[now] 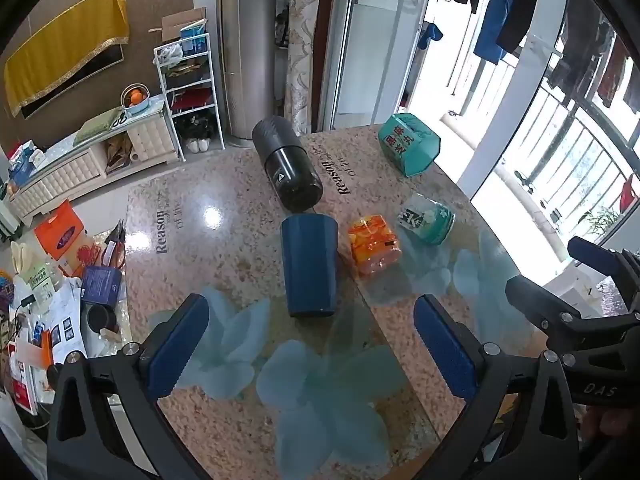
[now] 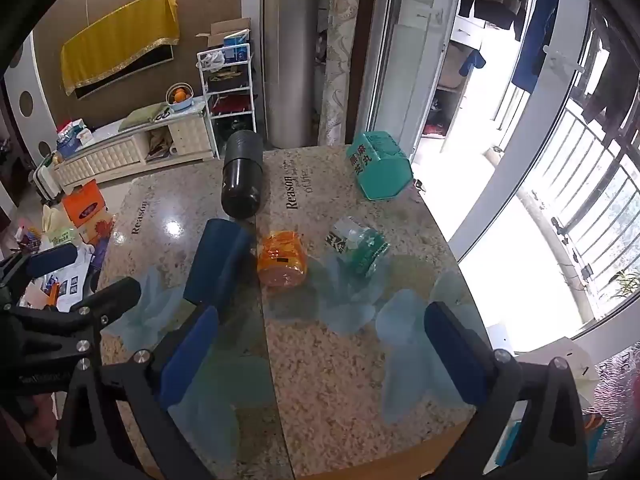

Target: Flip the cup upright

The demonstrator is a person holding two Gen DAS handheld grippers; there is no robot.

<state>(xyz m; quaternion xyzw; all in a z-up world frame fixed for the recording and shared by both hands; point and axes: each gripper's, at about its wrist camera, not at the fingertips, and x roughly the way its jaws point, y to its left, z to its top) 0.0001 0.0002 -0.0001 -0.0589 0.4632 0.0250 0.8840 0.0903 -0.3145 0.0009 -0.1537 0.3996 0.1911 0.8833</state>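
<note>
**Both grippers spread above a cup lying on its side**

Blue-padded and spread wide, the left gripper (image 1: 312, 350) hovers over the near table (image 1: 224, 240), holding nothing. Just beyond it the blue cup (image 1: 309, 266) lies on its side. A black flask (image 1: 289, 166) lies just past the cup; an orange pack (image 1: 374, 250) sits right of it. Right gripper (image 2: 322, 354) is likewise spread and empty.
</note>
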